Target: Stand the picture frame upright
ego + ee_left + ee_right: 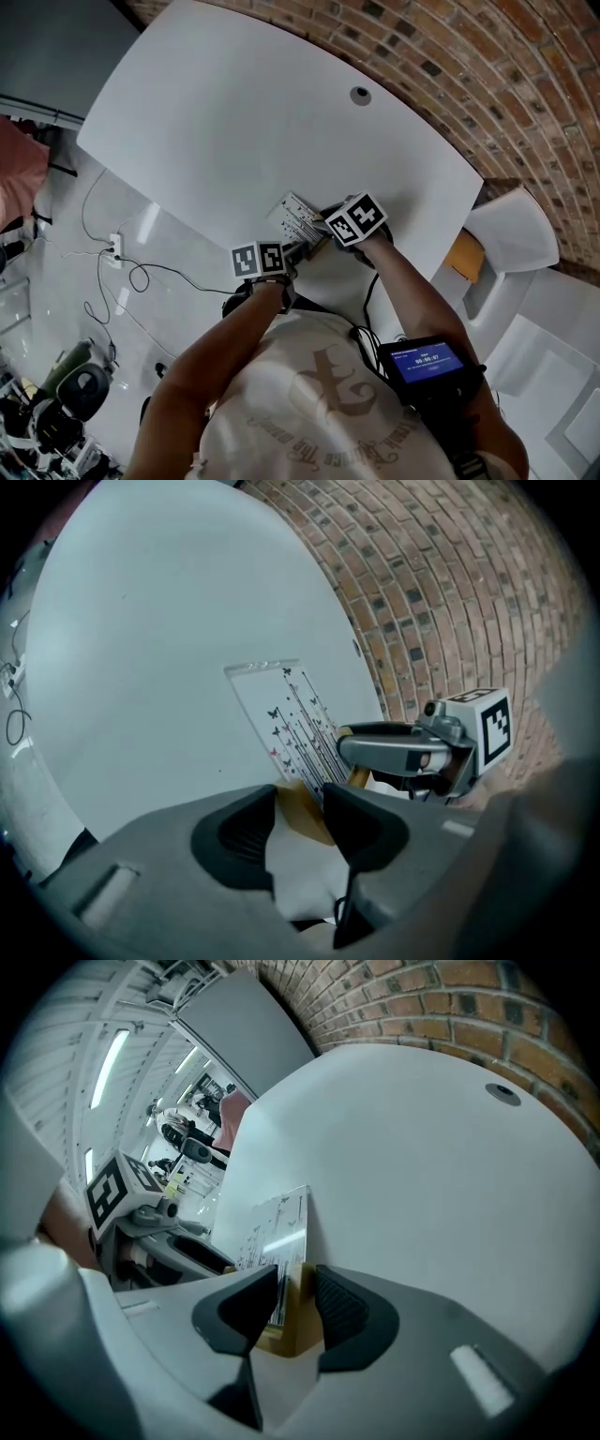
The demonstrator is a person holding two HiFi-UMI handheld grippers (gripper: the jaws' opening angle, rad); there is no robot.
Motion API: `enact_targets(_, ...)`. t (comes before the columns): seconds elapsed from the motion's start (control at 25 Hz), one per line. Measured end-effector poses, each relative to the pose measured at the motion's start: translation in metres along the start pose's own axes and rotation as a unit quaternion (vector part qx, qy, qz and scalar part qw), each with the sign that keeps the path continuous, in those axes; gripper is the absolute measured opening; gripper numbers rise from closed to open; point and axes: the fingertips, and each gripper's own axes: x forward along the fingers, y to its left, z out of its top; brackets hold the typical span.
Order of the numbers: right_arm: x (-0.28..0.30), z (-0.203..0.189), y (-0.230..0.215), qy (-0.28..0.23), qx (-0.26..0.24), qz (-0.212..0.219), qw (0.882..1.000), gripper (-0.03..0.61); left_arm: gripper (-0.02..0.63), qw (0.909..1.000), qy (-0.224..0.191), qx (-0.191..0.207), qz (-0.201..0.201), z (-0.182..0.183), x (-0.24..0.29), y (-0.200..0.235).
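Left gripper [300, 803] and right gripper [298, 1286] both pinch the wooden base [294, 1330] of the clear butterfly-printed picture frame [298, 219] at the white rounded table's [281, 112] six o'clock edge, seemingly mid-raise; next: tip it vertical, release gently

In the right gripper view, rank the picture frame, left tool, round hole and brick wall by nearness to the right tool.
1. picture frame, between the right tool's jaws.
2. left tool, at the left.
3. round hole, upper right on the table.
4. brick wall, beyond the table's far edge.
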Motion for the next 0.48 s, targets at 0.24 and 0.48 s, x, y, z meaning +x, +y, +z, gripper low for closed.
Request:
enact_targets(0.24, -0.005, -0.003, 0.001, -0.033, 0.001, -0.006, 0.999, 0.118, 0.167, 0.9997, 0.018, 0.017, -0.004, -0.002, 0.002, -0.002)
enact_targets(0.48, -0.018, -0.005, 0.001, -0.076, 0.015, -0.012, 0.997, 0.107, 0.160, 0.9978, 0.024, 0.062, 0.002, -0.002, -0.001, -0.006)
